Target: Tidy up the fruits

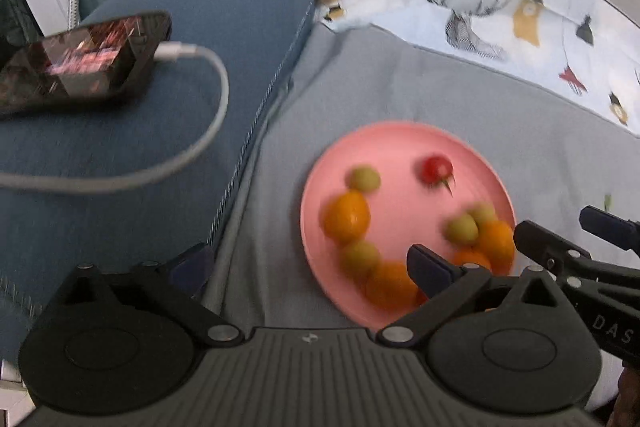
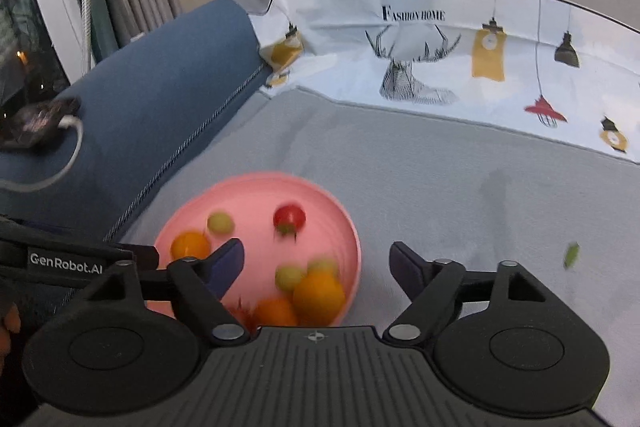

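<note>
Both claws are hovering over the round pink plastic plate (image 2: 256, 193) on the grey fabric cushion (image 2: 440, 179), and both are standing spread with nothing between the pads.

From the right gripper (image 2: 316, 263), the fruit cluster is lying dead ahead at 6 o'clock of the plate: a large round orange (image 2: 319, 297) touching a smaller orange fruit (image 2: 274, 311) and a small green round fruit (image 2: 289, 277). I'm judging the large orange as the nearest pick; it is sitting almost centred under my open jaws. Being round, it has no long axis to align to.

The red cherry tomato (image 2: 289, 218) is sitting alone near 1 o'clock, apart from the rest.

The left gripper (image 1: 308, 263) is straddling the plate's near-left rim: one finger (image 1: 430, 269) is over the fruit, the other is off the plate over the cushion. Another round orange (image 1: 346, 217) and a green fruit (image 1: 364, 179) are lying at 9 to 10 o'clock of the plate, ahead of it.

Both grippers are pointing steeply down. Motion blur is smearing the fruit, so the exact count is unclear.
</note>
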Demonstrator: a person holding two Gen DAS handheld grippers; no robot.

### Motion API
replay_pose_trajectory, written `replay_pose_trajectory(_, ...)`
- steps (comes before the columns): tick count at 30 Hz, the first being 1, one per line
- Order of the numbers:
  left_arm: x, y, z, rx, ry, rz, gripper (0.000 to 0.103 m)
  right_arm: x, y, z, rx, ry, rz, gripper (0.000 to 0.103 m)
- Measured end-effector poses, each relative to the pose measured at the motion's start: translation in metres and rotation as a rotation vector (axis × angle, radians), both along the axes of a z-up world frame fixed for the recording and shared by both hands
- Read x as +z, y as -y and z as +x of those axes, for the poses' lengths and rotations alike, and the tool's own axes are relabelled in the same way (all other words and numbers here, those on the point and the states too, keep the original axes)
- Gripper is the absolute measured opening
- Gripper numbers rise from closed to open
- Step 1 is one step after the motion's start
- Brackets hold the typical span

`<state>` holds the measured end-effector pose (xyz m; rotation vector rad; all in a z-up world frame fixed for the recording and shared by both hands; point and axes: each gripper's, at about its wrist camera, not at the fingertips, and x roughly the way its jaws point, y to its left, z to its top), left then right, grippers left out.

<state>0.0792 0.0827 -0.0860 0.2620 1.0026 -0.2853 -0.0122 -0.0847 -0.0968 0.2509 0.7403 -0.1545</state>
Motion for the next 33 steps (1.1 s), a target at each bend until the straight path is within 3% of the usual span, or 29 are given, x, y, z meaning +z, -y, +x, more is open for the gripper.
replay_pose_trajectory(5, 0.006, -0.010, -0.035, -0.017, 0.001, 0.003, 0.103, 0.003, -0.011, -0.042, -0.002, -0.035, -0.023, 0.093)
replay_pose_trajectory(12, 0.027, -0.019, -0.069, -0.008, 0.051, -0.036, 0.103, 0.022, -0.032, -0.079, -0.018, 0.009, -0.128, 0.100)
replay_pose_trajectory(22, 0.050, -0.022, -0.109, -0.015, 0.116, -0.042, 0.103, 0.044, -0.050, -0.118, -0.011, 0.058, -0.208, 0.102)
replay_pose_trajectory(33, 0.056, -0.027, -0.125, 0.001, 0.095, -0.014, 0.103, 0.056, -0.049, -0.144, -0.061, 0.077, -0.227, 0.102)
